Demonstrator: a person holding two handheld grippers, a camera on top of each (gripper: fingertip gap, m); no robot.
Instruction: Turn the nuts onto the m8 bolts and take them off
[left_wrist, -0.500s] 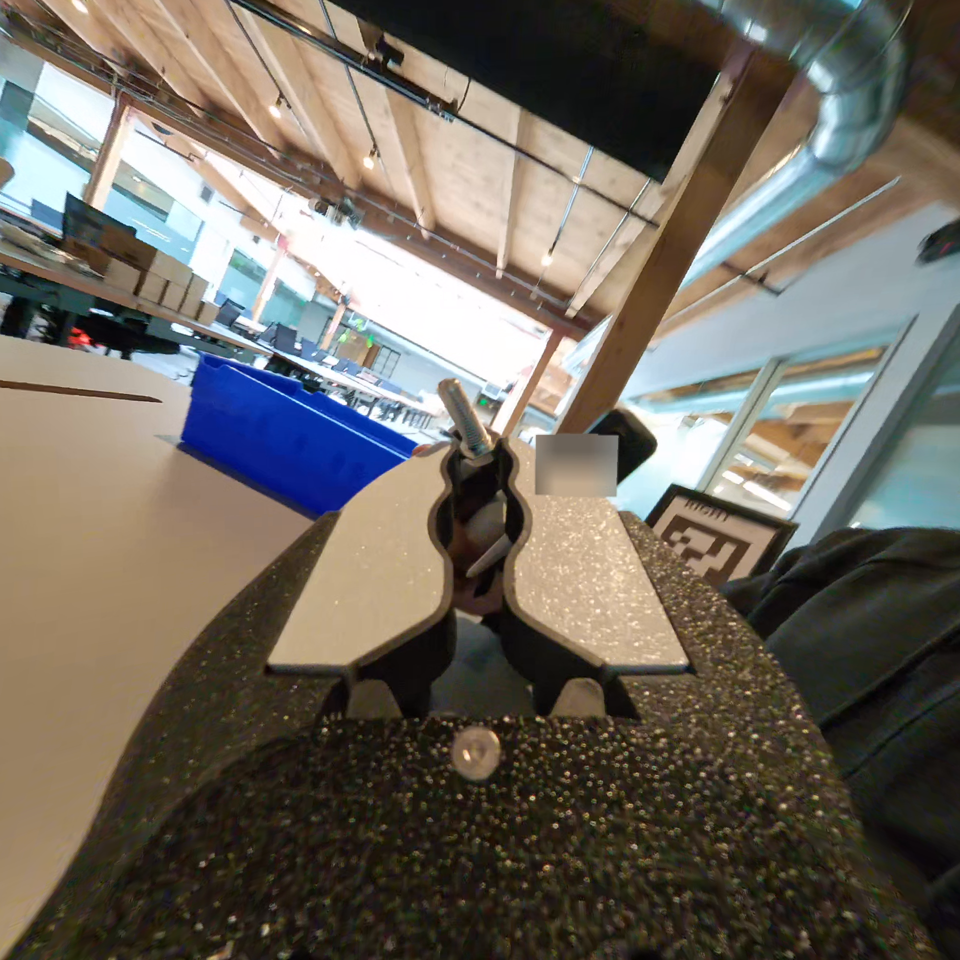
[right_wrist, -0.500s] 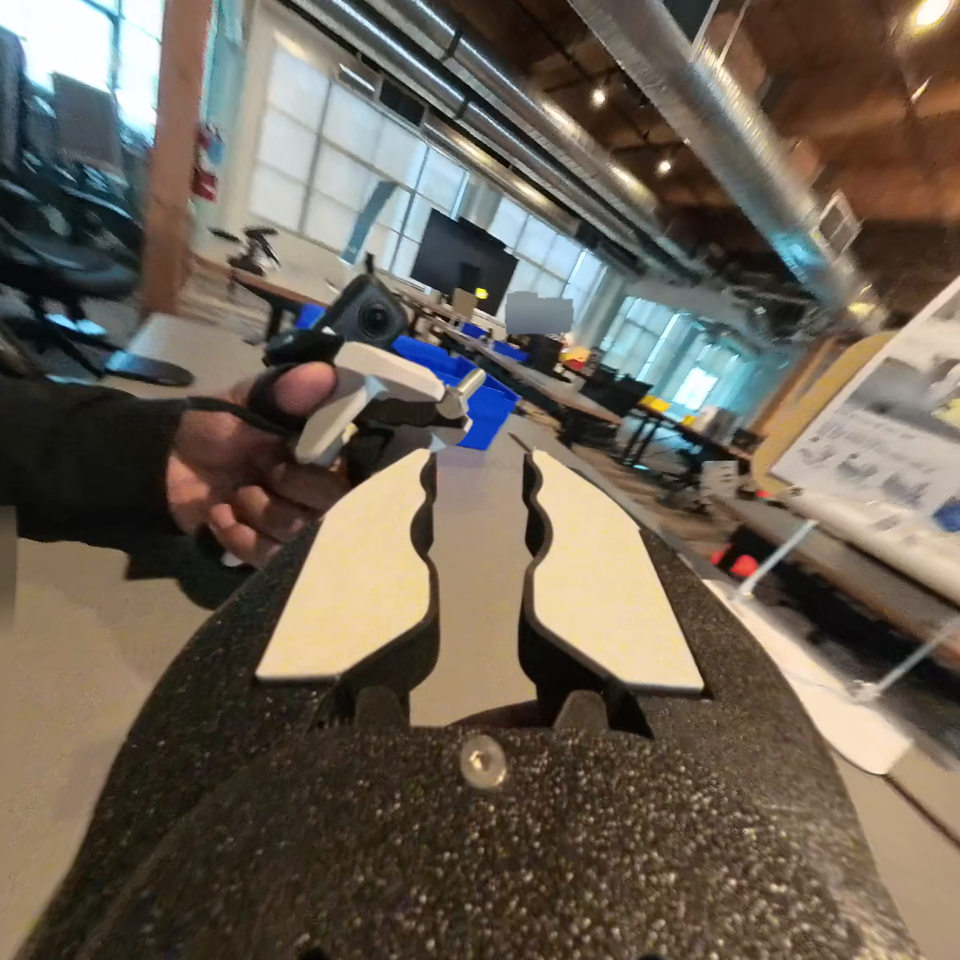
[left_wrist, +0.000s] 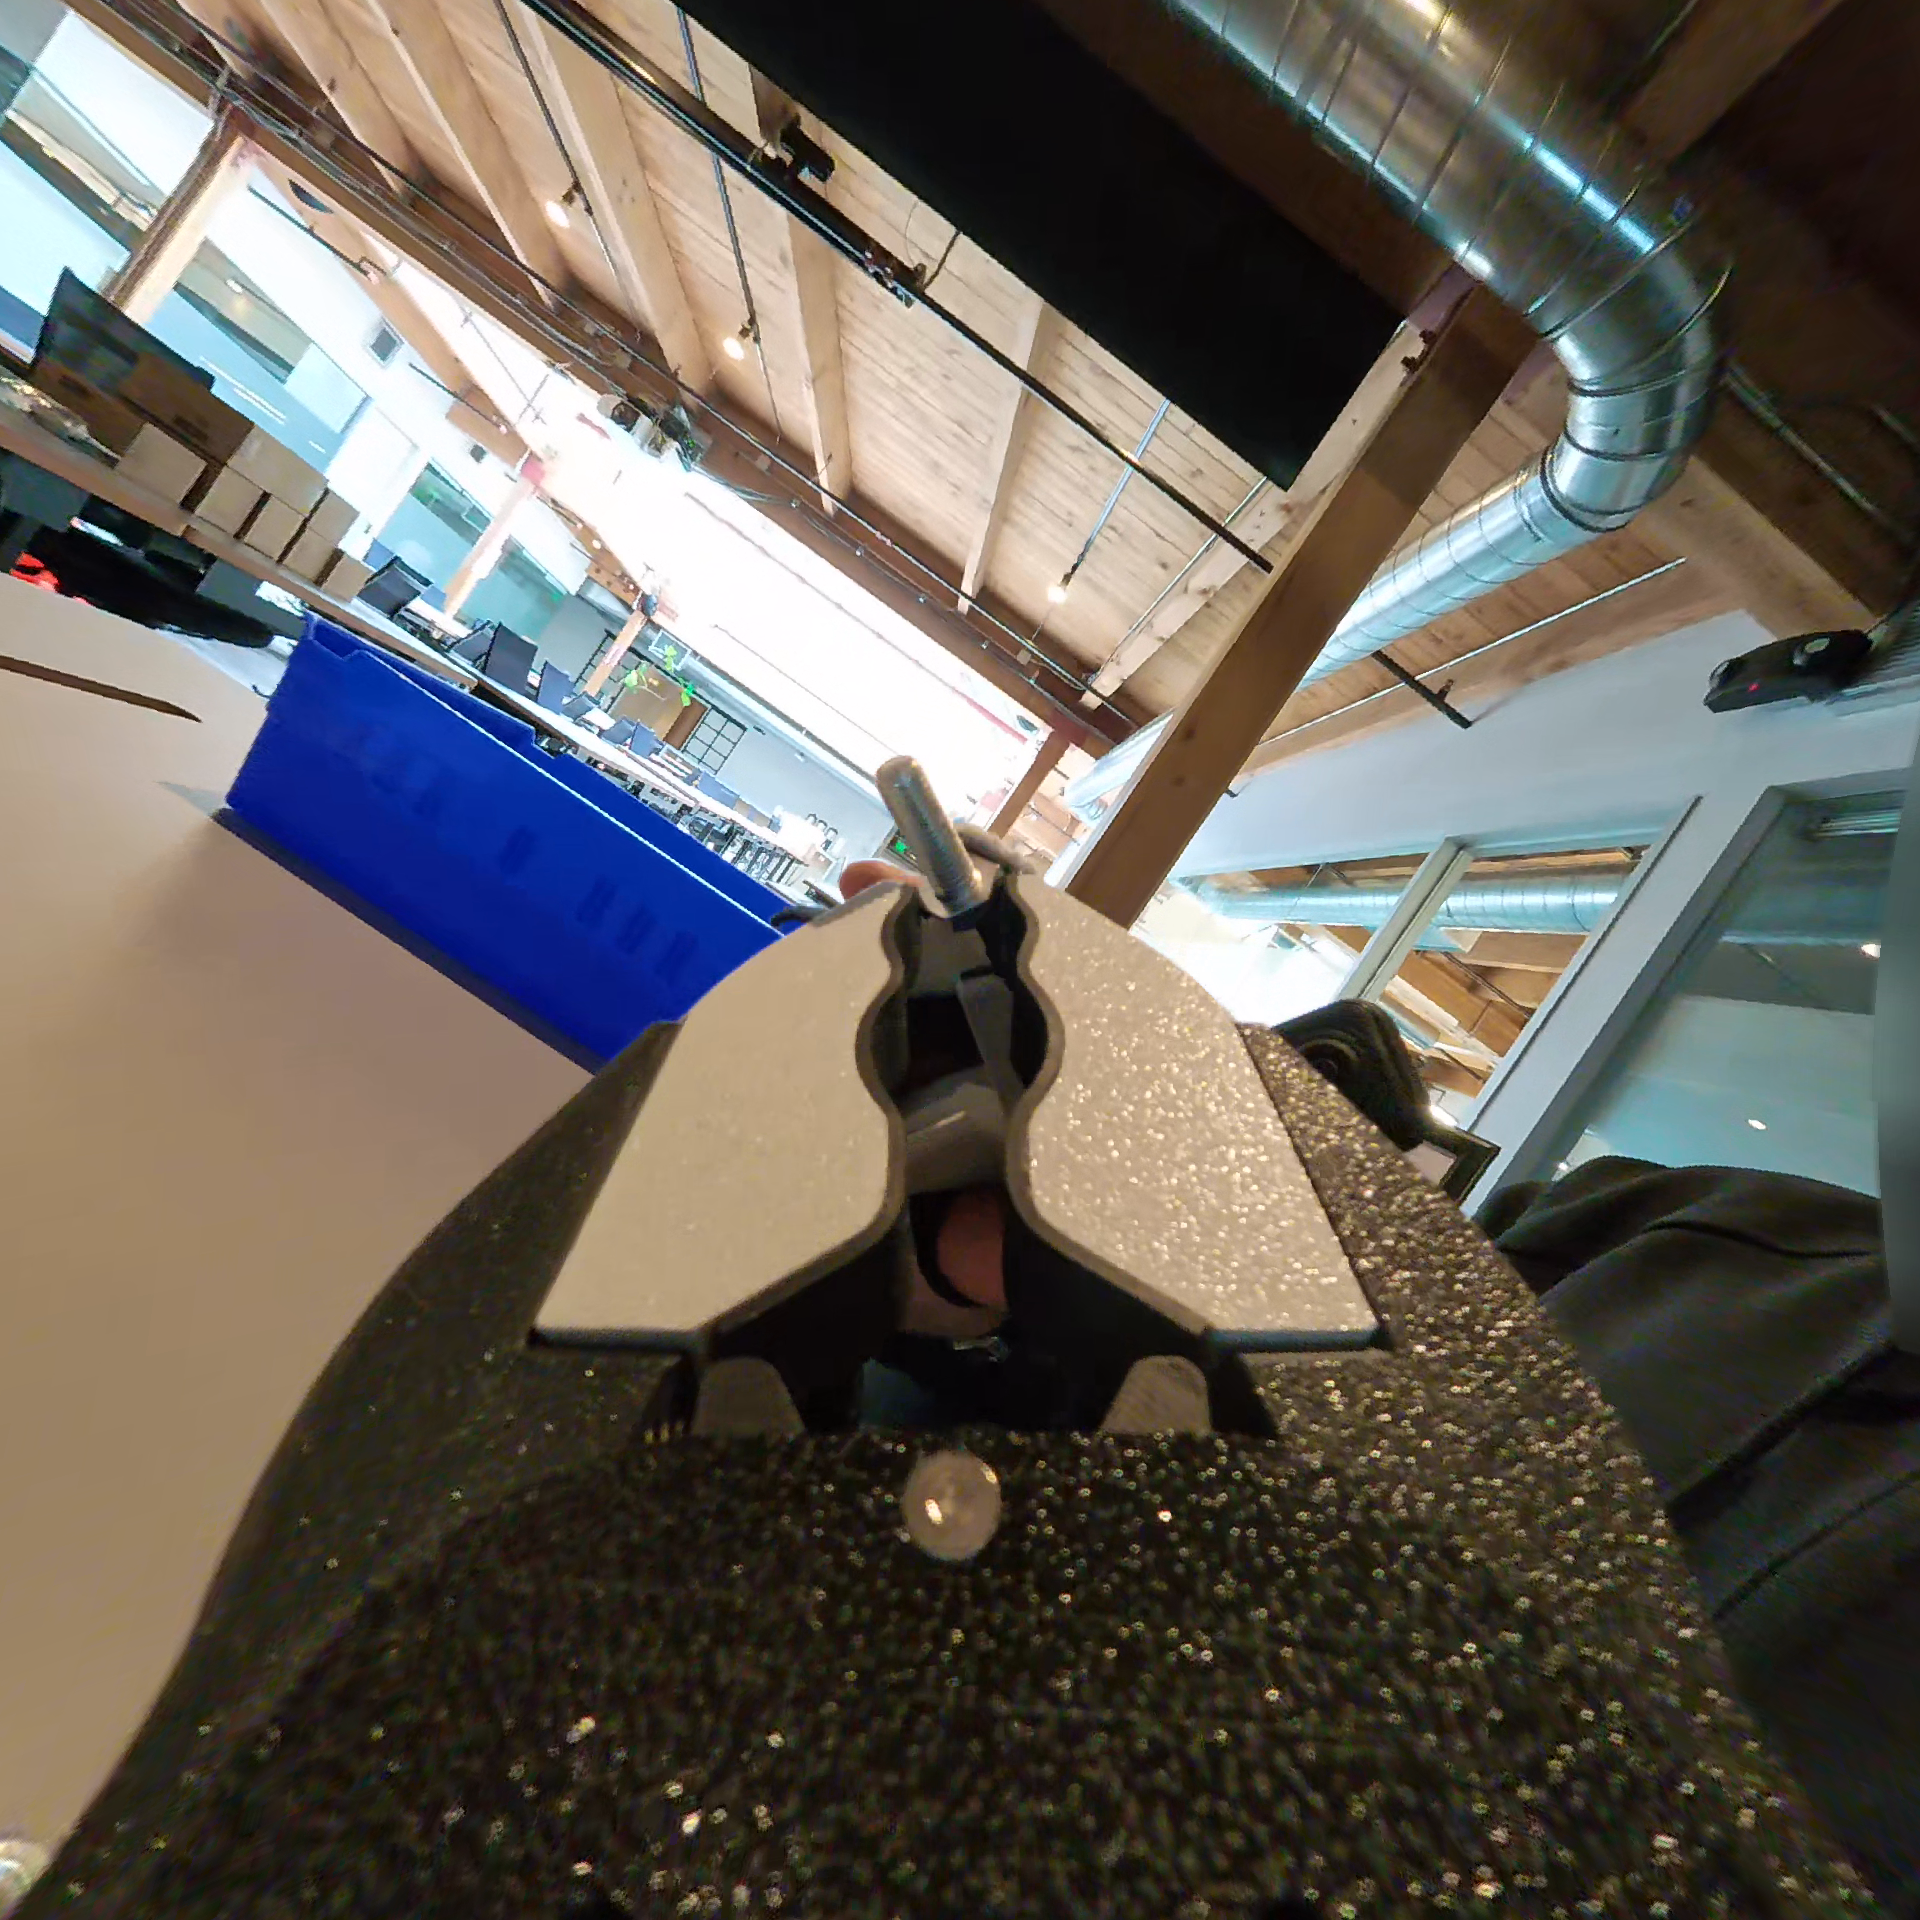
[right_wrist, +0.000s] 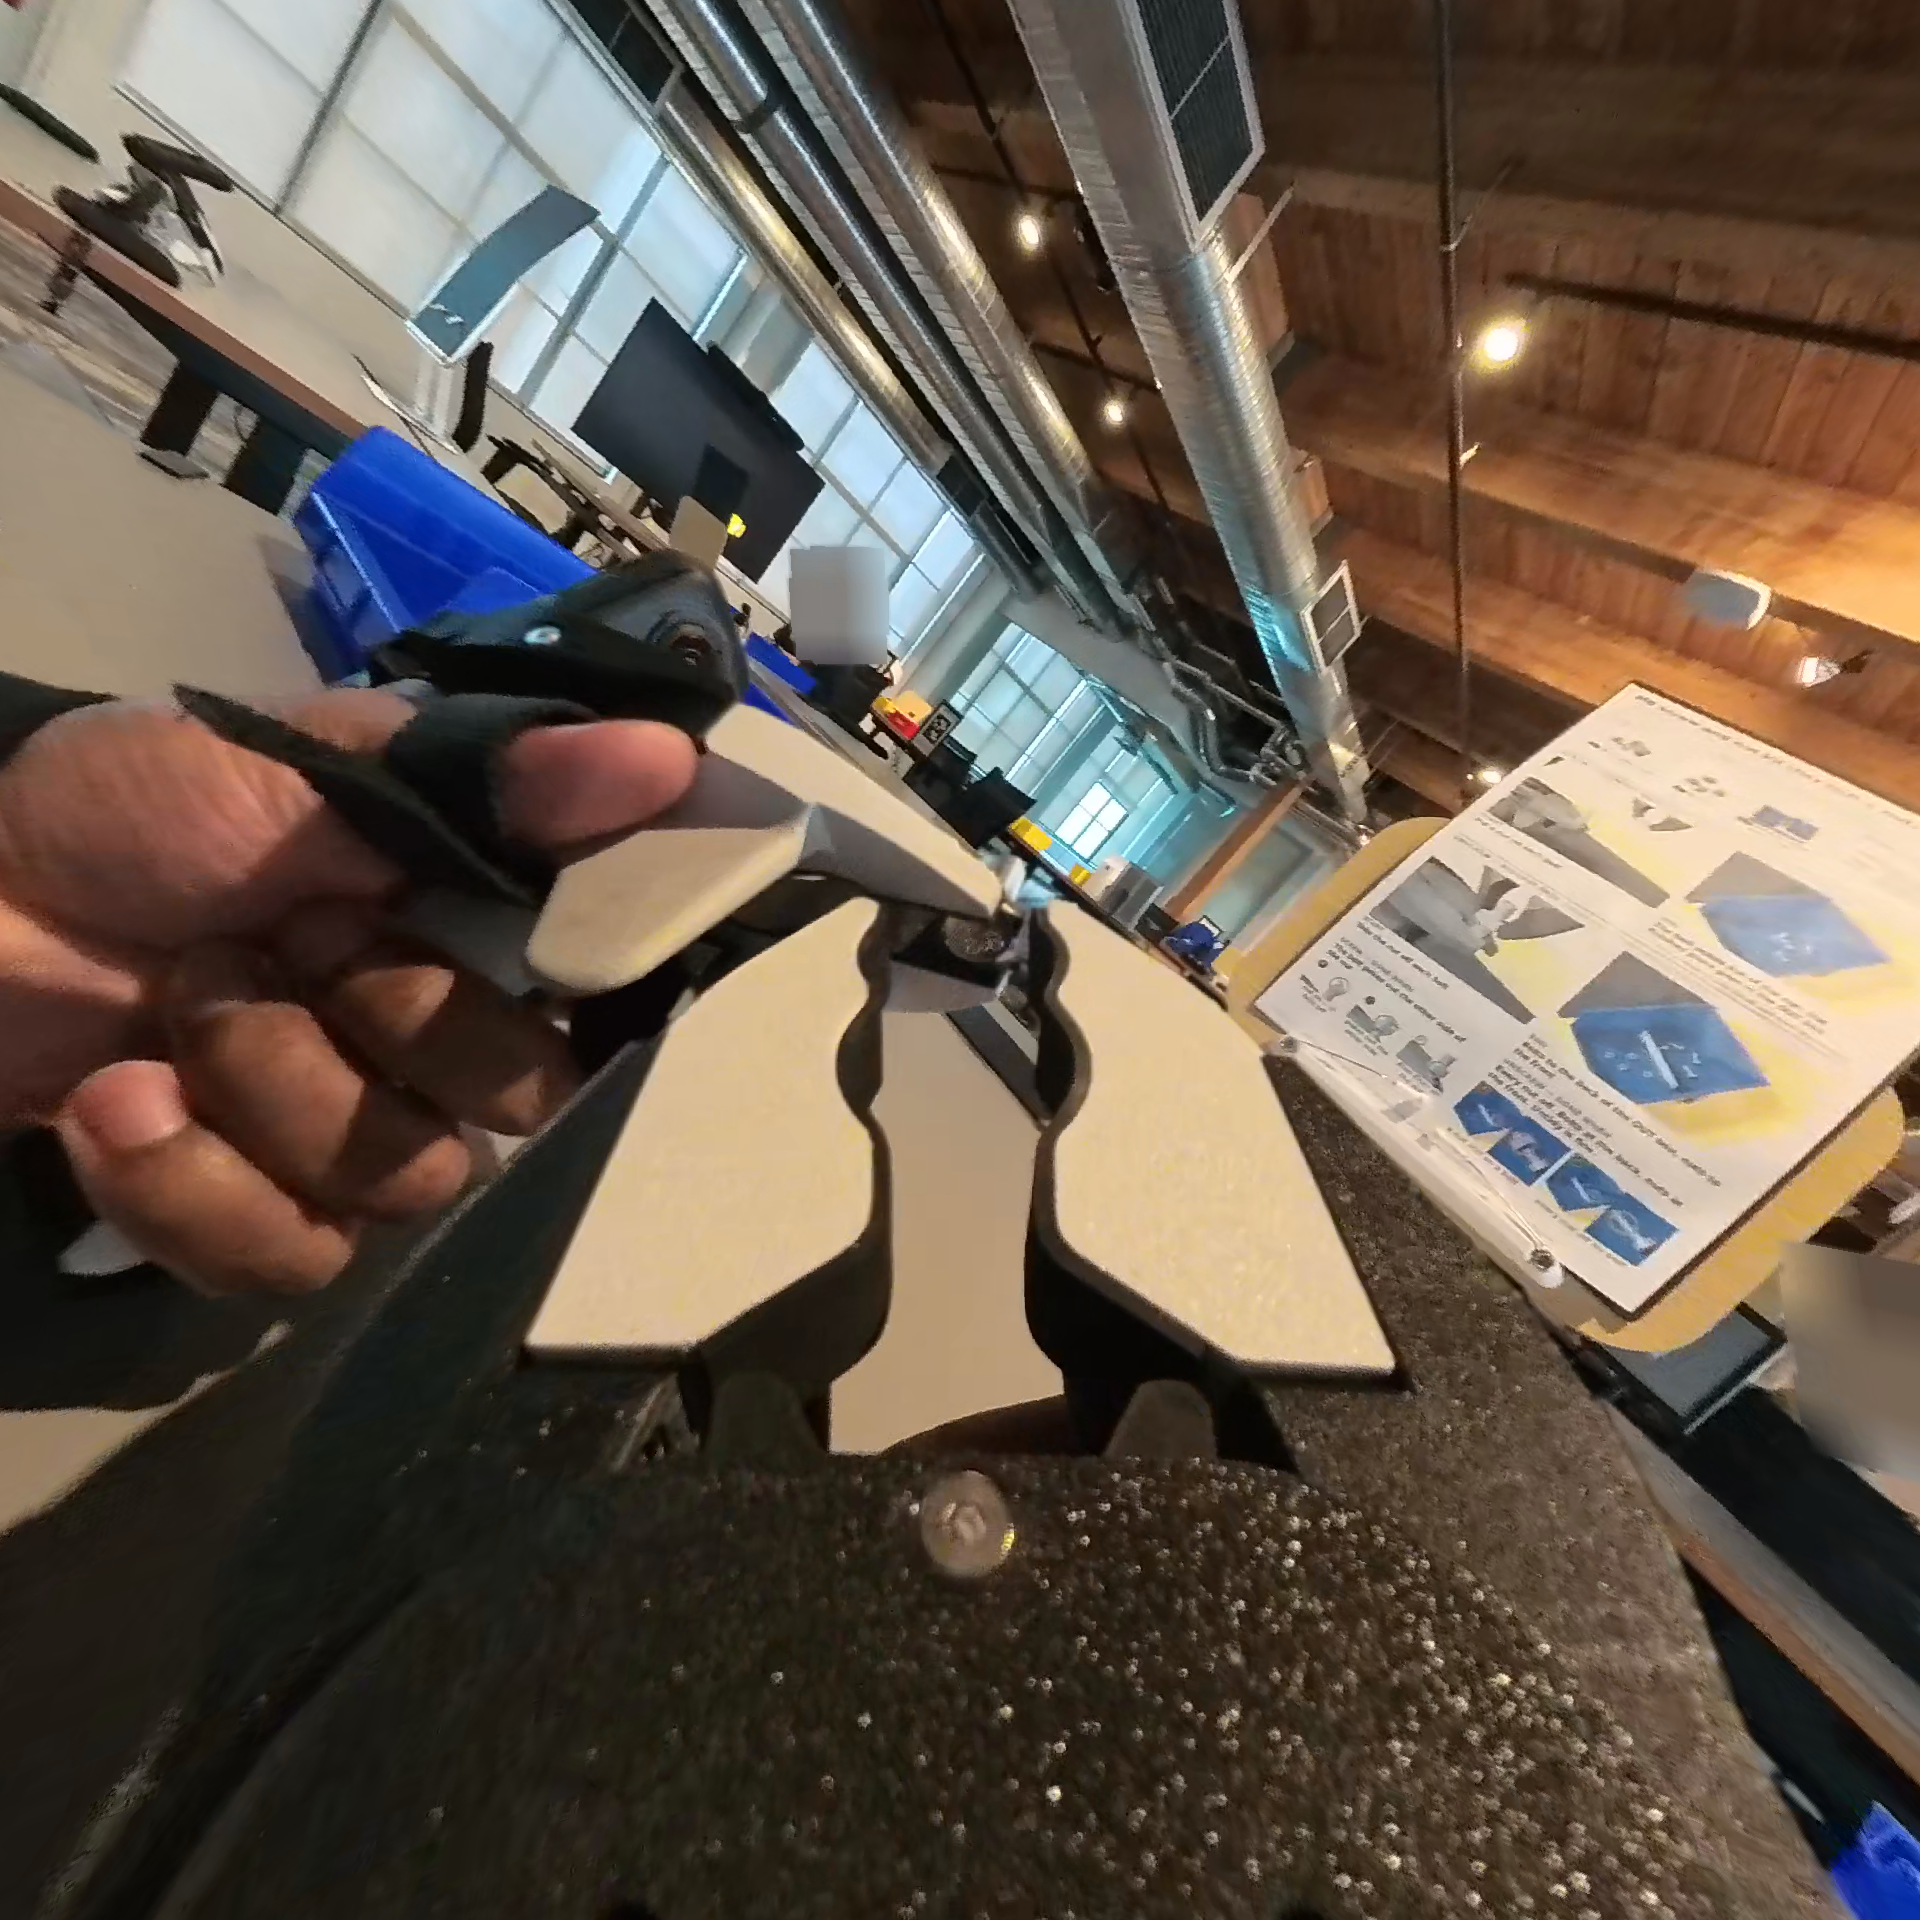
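Left wrist view — bolt (left_wrist: 928, 844) clamped in left gripper (left_wrist: 961, 914), tilted up-left.

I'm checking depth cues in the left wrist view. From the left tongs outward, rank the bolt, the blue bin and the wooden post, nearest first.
1. bolt: clamped at the tips of the left tongs, threaded end pointing up.
2. blue bin: on the table, ahead to the left.
3. wooden post: beyond, to the right, rising to the ceiling.

Both wrist cameras tilt upward, close together, sharing the blue bin (left_wrist: 488, 831)
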